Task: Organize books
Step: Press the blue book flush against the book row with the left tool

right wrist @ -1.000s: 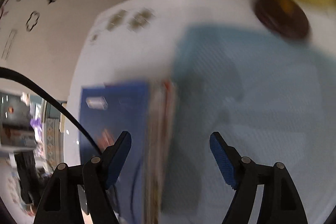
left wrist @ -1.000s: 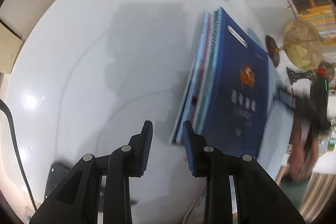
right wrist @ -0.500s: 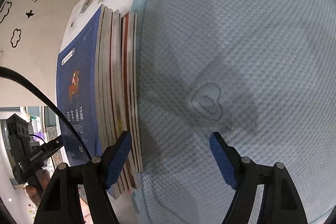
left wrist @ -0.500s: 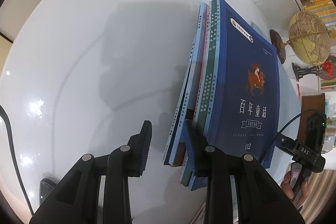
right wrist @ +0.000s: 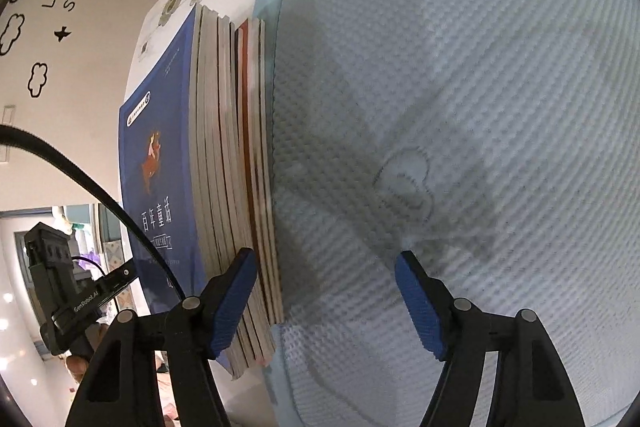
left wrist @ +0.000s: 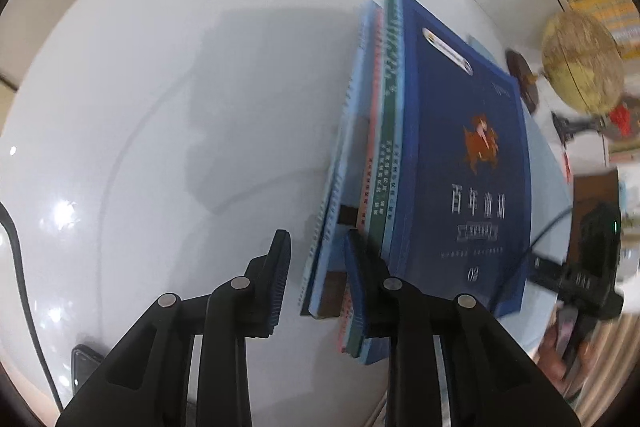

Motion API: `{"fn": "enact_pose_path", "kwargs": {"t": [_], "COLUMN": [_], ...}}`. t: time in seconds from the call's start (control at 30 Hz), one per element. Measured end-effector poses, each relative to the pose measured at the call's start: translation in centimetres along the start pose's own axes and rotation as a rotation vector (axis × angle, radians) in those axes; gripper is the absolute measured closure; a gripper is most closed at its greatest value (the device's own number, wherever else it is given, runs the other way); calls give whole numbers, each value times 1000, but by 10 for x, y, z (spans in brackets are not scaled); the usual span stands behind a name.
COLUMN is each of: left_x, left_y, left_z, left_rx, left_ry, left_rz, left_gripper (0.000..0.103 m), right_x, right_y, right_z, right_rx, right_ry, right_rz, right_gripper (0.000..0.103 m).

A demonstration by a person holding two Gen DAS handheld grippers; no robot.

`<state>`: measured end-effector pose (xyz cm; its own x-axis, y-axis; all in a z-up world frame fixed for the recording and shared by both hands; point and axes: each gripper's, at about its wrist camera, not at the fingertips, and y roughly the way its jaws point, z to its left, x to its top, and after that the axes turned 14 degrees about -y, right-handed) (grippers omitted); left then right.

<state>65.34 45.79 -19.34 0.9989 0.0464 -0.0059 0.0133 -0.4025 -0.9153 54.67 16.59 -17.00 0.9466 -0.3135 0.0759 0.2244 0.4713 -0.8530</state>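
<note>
Nearly squared: books (left wrist: pixel 460 163) stacked flat on the white bench (left wrist: pixel 160 107) beside a blue mat (right wrist: pixel 460 127), lower volumes jutting out, left tongs (left wrist: pixel 316 275) closing narrowly round the bottom one, right tongs (right wrist: pixel 324 291) half-wide, closing, gripping nothing.
</note>
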Motion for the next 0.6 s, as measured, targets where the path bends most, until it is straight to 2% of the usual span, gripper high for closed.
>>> {"fn": "enact_pose_path", "kwargs": {"t": [0.07, 0.2, 0.3, 0.4, 0.47, 0.6], "left_x": [4, 6, 5, -2, -6, -7], "left_y": [-2, -2, -4, 4, 3, 0], "left_z": [3, 19, 29, 33, 30, 24], "left_rx": [-9, -108, -106, -115, -129, -104], "left_ry": [-18, -81, -108, -108, -109, -88], "left_rz": [-1, 55, 57, 94, 81, 56], "left_gripper": [80, 79, 77, 77, 77, 80], "right_x": [-2, -8, -12, -15, -15, -19], "right_y": [4, -5, -11, -8, -9, -10], "right_z": [3, 3, 3, 11, 15, 20], "right_rx": [6, 0, -6, -48, -70, -75], "right_ry": [-3, 12, 17, -14, -16, -3], "right_rz": [3, -41, -47, -27, -37, -44], "right_gripper": [33, 33, 31, 31, 31, 33]}}
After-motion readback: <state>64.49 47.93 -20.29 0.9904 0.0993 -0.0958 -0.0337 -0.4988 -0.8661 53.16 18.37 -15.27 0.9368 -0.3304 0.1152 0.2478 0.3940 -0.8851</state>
